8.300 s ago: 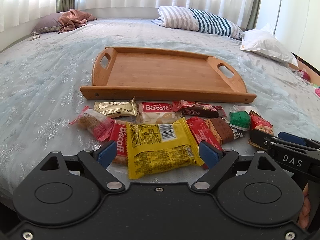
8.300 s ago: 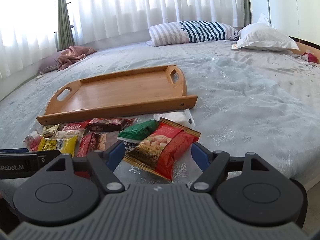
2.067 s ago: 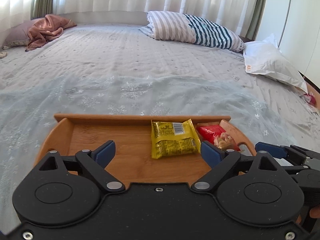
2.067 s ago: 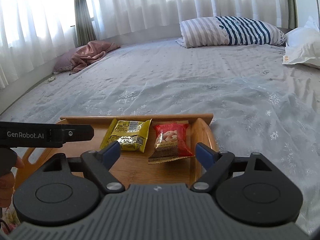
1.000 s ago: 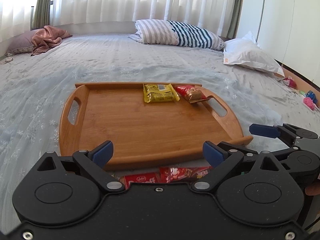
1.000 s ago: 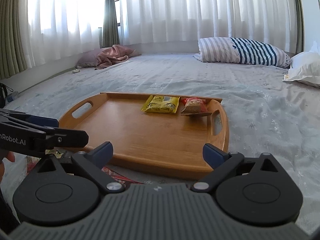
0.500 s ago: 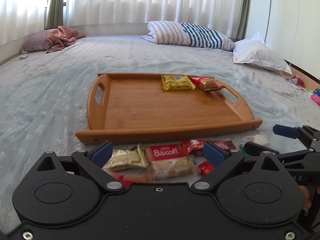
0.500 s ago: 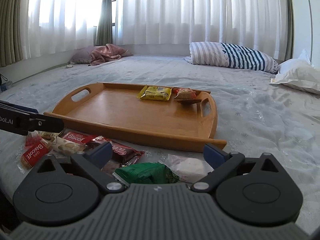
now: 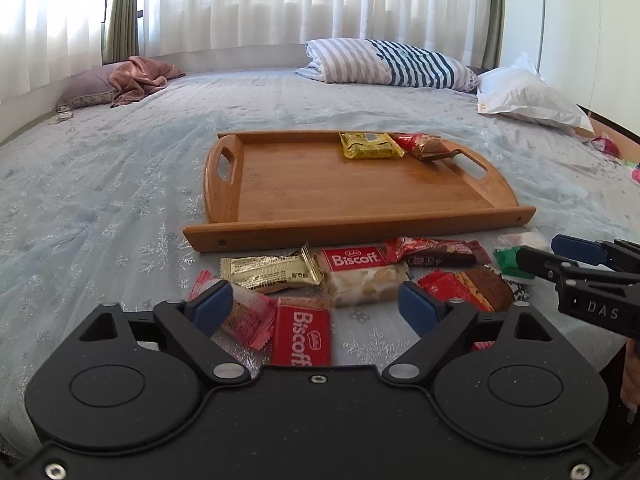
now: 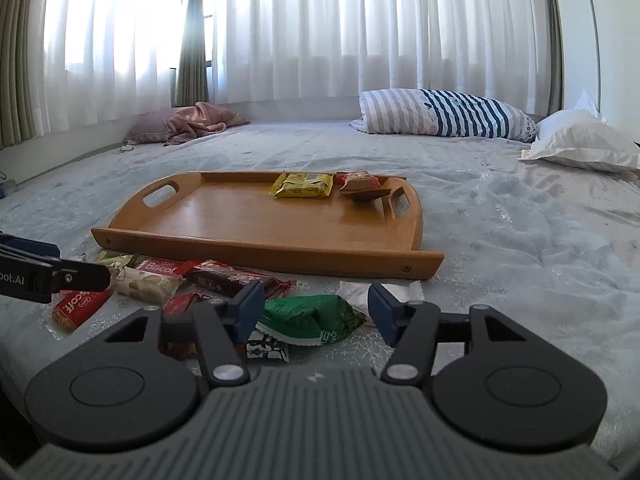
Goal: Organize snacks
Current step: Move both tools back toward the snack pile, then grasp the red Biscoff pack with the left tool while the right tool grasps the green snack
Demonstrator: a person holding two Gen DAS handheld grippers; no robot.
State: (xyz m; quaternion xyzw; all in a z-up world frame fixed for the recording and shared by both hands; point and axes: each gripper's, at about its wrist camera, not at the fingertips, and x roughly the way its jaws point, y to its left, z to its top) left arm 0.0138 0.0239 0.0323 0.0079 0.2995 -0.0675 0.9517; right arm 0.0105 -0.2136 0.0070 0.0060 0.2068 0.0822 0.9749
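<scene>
The left tool point(image 9: 314, 306) hangs over the near snacks with its jaws closing; the upright red Biscoff pack point(image 9: 302, 338) lies between them, long axis pointing away from the tool, not yet pinched. The right tool point(image 10: 316, 306) is also closing, with the green packet point(image 10: 310, 318) between its pads point(image 10: 249, 308), long axis across the tool; whether they touch it cannot be told. Ahead of both tools the wooden tray point(image 9: 340, 188) lies on the bed point(image 9: 100, 200), long side across, with two snacks at its far right: a yellow packet point(image 9: 368, 145) and a red one point(image 9: 420, 146). Two Biscoff packs show; the second point(image 9: 356, 258) lies crosswise beside a gold bar point(image 9: 268, 270).
</scene>
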